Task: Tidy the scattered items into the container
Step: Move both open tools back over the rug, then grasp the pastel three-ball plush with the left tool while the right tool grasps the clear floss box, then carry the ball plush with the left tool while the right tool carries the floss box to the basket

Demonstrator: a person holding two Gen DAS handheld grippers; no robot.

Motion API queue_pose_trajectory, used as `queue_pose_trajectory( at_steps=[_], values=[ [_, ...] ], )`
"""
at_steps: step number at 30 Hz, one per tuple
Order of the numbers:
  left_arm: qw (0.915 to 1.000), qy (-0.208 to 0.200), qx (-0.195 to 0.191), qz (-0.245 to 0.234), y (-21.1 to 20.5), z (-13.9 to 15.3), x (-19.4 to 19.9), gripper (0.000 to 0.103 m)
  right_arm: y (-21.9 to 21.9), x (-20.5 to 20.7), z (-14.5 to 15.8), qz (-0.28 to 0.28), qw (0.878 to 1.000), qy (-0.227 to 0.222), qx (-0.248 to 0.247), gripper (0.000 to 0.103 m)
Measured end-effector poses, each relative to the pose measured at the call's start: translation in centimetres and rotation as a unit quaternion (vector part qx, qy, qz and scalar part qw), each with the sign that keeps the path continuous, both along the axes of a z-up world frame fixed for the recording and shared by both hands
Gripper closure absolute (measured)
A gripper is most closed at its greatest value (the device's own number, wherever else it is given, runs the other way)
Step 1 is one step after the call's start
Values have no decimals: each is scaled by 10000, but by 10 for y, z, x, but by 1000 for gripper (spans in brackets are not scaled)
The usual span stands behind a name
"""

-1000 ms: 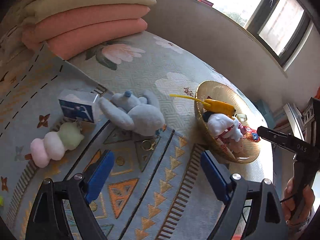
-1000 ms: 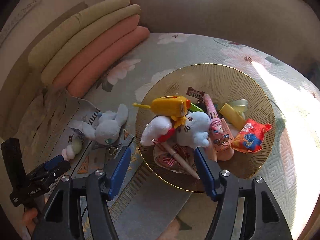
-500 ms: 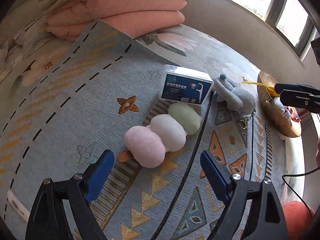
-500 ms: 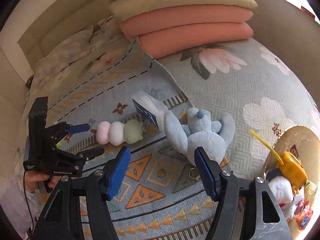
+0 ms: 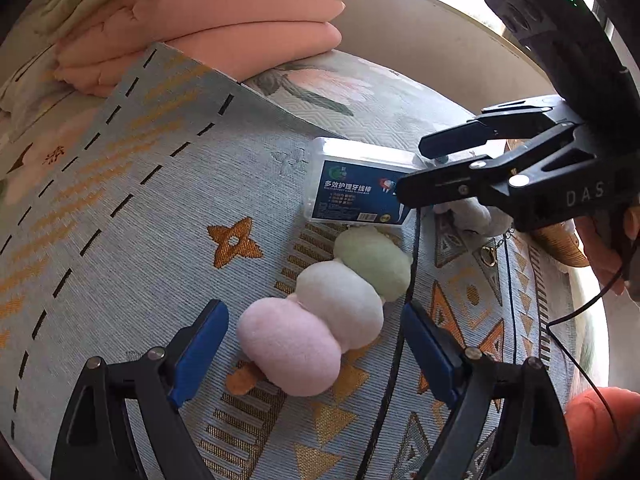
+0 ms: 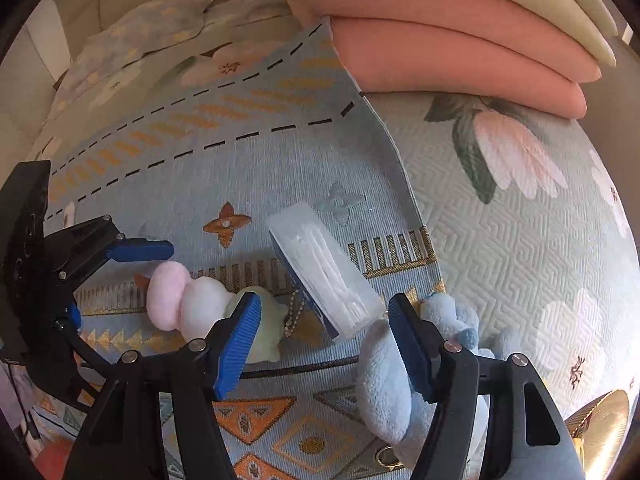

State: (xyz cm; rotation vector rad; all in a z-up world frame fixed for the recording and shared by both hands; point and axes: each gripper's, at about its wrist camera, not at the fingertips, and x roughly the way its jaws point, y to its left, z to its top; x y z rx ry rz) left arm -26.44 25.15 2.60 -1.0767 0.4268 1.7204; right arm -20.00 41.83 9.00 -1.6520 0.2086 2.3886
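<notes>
Woven blue cloth with gold triangles [image 5: 132, 208] covers the bed, and folded pink quilts [image 5: 208, 28] lie behind it. On this cloth we see three things left to tidy: a grey-blue plush rabbit [image 6: 384, 380], a plush skewer of three balls [image 5: 320, 312] in pink, white and green, and a clear plastic floss box [image 5: 356, 184]. The golden container [image 6: 600, 420] shows only its rim, at the right.

We hold the left gripper [image 5: 316, 354] open around the pink ball, not touching. The plush is soft and light, so we judge the middle ball the best place. The right gripper [image 6: 324, 344] is open above the box, which is stiff and probably slippery; its long sides look safest.
</notes>
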Motion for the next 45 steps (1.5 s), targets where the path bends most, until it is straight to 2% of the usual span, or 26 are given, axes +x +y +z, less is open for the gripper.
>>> queue_pose_trajectory(
  at_steps=[5,9,12,14,17,19,21,23,24,26,30,34,40,45],
  values=[
    [9988,244,-236,-361,18,-11,4,15,9,-16,-18,238,9993,-235,-152,37],
    [9988,334,-145,-318,25,-13,5,13,13,-23,-30,324,9987,-317,-245,37],
    [9986,423,-100,-297,28,-16,7,9,13,-28,-38,432,9979,-357,-333,47],
    [9979,575,-122,-286,32,-18,12,4,12,-32,-44,510,9972,-376,-402,58],
    [9950,890,-285,-351,39,-22,21,2,13,-34,-48,498,9974,-291,-441,63],
    [9951,902,-261,-322,40,-21,21,2,15,-33,-47,393,9980,-189,-462,69],
    [9959,862,-184,-214,38,-20,19,10,18,-29,-45,247,9981,-89,-562,71],
    [9970,764,-76,-85,33,-16,15,25,20,-24,-41,137,9978,-6,-651,71],
    [9977,677,-10,-20,31,-15,13,28,20,-22,-39,82,9977,38,-677,71],
    [9987,464,128,156,25,-11,10,53,21,-15,-31,-8,9970,167,-759,71],
    [9984,-4,347,442,12,-5,11,53,15,0,-8,-110,9964,452,-710,71],
    [9973,-218,337,621,1,1,33,53,14,20,14,-221,9947,706,-720,71],
    [9978,-138,151,630,-15,20,77,53,-7,59,34,-337,9928,919,-696,71],
    [9986,75,179,483,-21,47,110,53,-17,113,54,-624,9890,1094,-776,71]
  ],
)
